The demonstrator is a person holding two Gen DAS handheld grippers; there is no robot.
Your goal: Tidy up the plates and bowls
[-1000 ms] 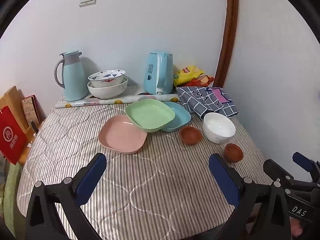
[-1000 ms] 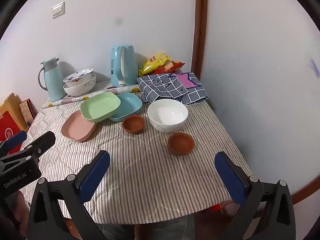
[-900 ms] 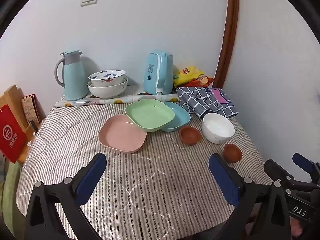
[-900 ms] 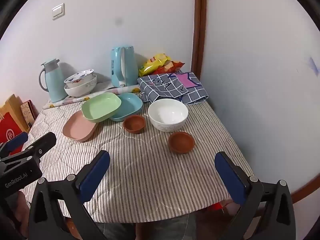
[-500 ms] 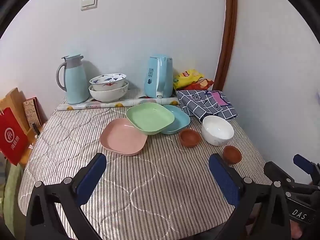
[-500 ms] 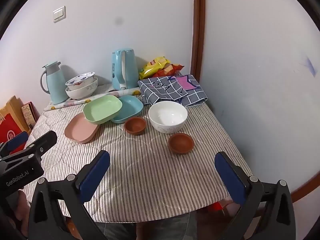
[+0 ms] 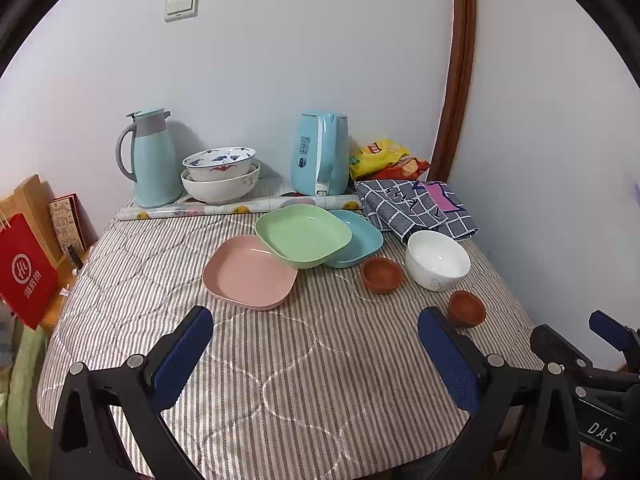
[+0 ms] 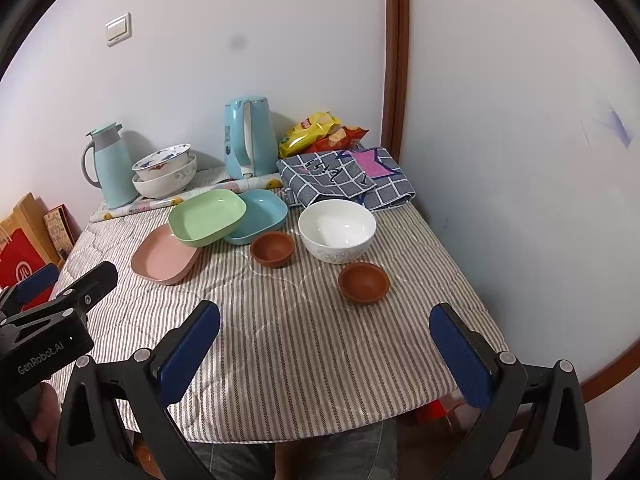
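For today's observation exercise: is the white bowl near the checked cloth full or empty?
Empty: the white bowl stands upright and its bare white inside shows.

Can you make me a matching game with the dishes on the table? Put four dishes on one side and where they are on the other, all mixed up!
Dishes
1. green plate
2. white bowl
3. patterned bowl
4. pink plate

Places
A. stacked inside another bowl by the wall
B. just in front of the checked cloth
C. resting on the edges of two other plates
D. leftmost plate, partly under another

Pairs: 1-C, 2-B, 3-A, 4-D
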